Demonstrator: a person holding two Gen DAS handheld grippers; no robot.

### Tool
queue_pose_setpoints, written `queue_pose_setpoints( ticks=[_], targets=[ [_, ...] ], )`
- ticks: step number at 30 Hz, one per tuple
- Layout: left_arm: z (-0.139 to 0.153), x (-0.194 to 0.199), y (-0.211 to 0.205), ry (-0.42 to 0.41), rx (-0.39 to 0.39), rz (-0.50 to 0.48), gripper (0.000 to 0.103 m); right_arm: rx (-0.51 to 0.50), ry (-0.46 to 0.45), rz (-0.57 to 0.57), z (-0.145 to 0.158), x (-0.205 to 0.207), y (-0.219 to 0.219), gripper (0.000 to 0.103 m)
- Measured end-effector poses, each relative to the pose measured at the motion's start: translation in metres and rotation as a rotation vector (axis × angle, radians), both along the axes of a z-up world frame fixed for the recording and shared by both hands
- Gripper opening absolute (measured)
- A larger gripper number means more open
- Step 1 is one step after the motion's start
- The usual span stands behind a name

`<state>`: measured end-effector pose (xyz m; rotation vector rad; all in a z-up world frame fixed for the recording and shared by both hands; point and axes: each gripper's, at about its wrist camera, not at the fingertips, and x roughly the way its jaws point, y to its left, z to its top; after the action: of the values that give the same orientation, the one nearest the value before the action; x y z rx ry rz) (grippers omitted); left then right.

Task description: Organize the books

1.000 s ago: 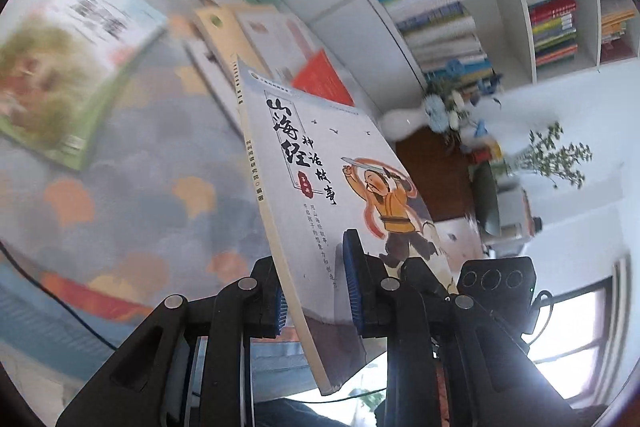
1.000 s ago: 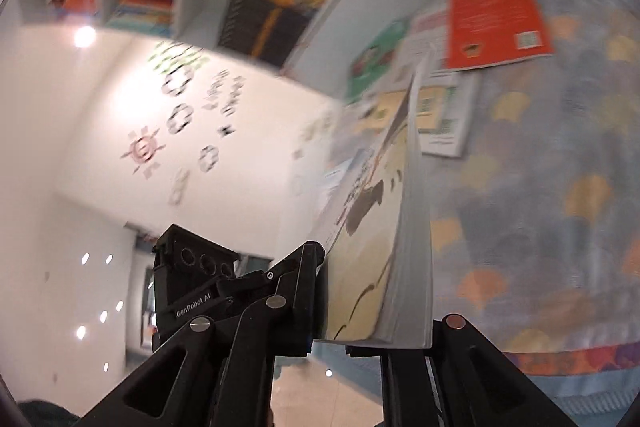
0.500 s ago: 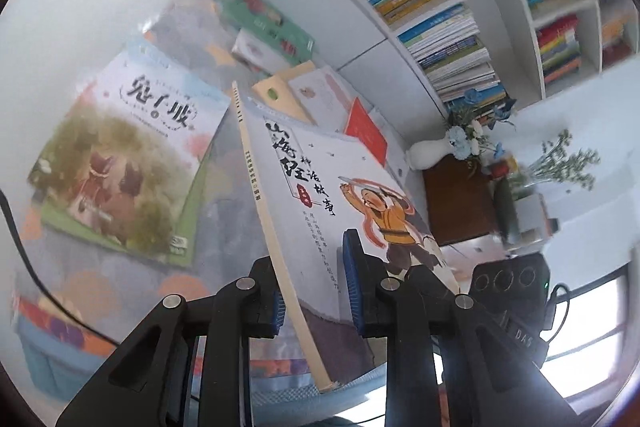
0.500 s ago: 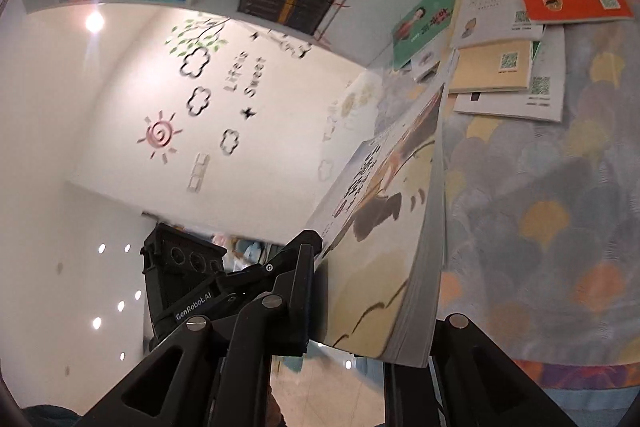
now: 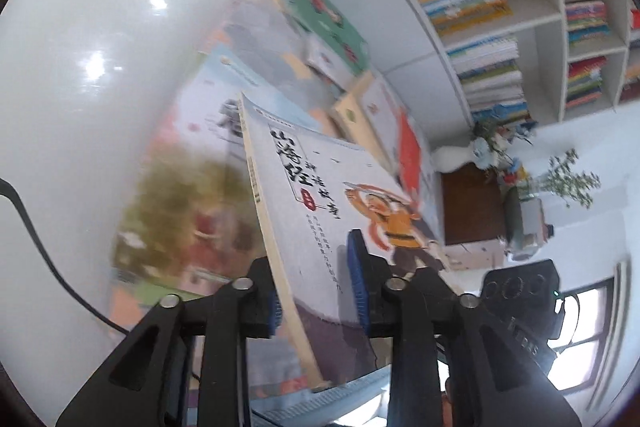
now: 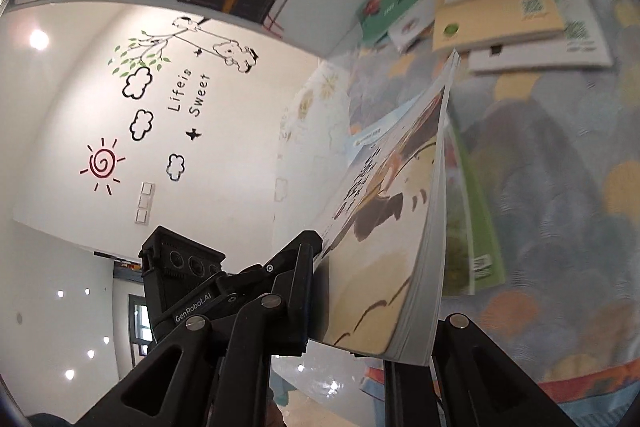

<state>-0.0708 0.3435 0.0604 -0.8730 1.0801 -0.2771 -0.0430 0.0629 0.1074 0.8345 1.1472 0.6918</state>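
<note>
Book point(image 5: 320, 211) w/ the cartoon-warrior cover is held on edge between both grippers, spine at left in the left wrist view, long axis running up-frame away from the jaws. Left gripper point(image 5: 314, 291): jaws have just been opening; book is between them, right pad seen clear of the cover. Right gripper point(image 6: 372, 327) is clamped on the page edge. Green book point(image 6: 476, 227) lies just beyond on the rug point(image 6: 560, 187), so the right hand alone carries the load.

Strong fisheye bending is seen at both frames' edges. Daylight is admitted through a window point(image 5: 588, 311) at lower right; glare is thrown on the white wall point(image 5: 96, 67), and motion blur smears the background.
</note>
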Motion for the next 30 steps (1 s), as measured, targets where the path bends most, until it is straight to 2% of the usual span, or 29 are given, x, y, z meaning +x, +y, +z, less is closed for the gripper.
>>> queue_pose_setpoints(
  ticks=[2,4,5,6,7,8,9,10,11,12,14,16,19,21,24,27,30],
  targets=[
    [-0.008,0.002,0.008,0.024,0.013,0.007,0.032,-0.007,-0.03,0.011,-0.005,0.002,0.013,0.012],
    [-0.012,0.001,0.018,0.031,0.013,0.025,0.032,-0.015,-0.022,0.015,-0.013,0.003,0.02,0.012],
    [-0.015,0.0,0.023,0.037,0.025,0.044,0.035,-0.011,-0.005,0.012,-0.018,0.004,0.022,0.012],
    [-0.019,0.0,0.029,0.053,0.038,0.073,0.055,-0.006,0.01,0.008,-0.021,0.006,0.023,0.013],
    [-0.026,0.0,0.035,0.083,0.032,0.1,0.091,-0.016,0.035,0.003,-0.026,0.009,0.023,0.018],
    [-0.031,0.0,0.039,0.104,0.013,0.117,0.103,-0.04,0.059,0.0,-0.029,0.011,0.023,0.028],
    [-0.039,-0.002,0.048,0.126,-0.035,0.156,0.102,-0.069,0.092,-0.004,-0.034,0.013,0.021,0.059],
    [-0.042,-0.003,0.052,0.138,-0.061,0.176,0.102,-0.072,0.144,-0.02,-0.039,0.012,0.016,0.083],
    [-0.047,-0.004,0.057,0.152,-0.089,0.195,0.102,-0.031,0.183,-0.052,-0.045,0.01,0.008,0.089],
    [-0.05,-0.006,0.062,0.161,-0.109,0.214,0.102,0.016,0.224,-0.095,-0.051,0.007,-0.002,0.101],
    [-0.055,-0.01,0.069,0.172,-0.115,0.246,0.102,0.122,0.345,-0.214,-0.073,-0.007,-0.026,0.103],
    [-0.057,-0.014,0.071,0.178,-0.125,0.266,0.102,0.271,0.485,-0.307,-0.1,-0.027,-0.047,0.103],
    [-0.058,-0.02,0.068,0.189,-0.14,0.279,0.102,0.339,0.622,-0.395,-0.128,-0.048,-0.064,0.103],
    [-0.057,-0.024,0.065,0.187,-0.139,0.274,0.102,0.349,0.653,-0.406,-0.134,-0.051,-0.067,0.103],
    [-0.052,-0.029,0.057,0.18,-0.114,0.267,0.102,0.33,0.601,-0.358,-0.127,-0.037,-0.063,0.103],
    [-0.049,-0.034,0.056,0.177,-0.126,0.272,0.102,0.299,0.546,-0.292,-0.116,-0.009,-0.041,0.103],
    [-0.044,-0.043,0.056,0.176,-0.131,0.301,0.102,0.312,0.565,-0.238,-0.114,0.019,-0.014,0.103]
  ],
)
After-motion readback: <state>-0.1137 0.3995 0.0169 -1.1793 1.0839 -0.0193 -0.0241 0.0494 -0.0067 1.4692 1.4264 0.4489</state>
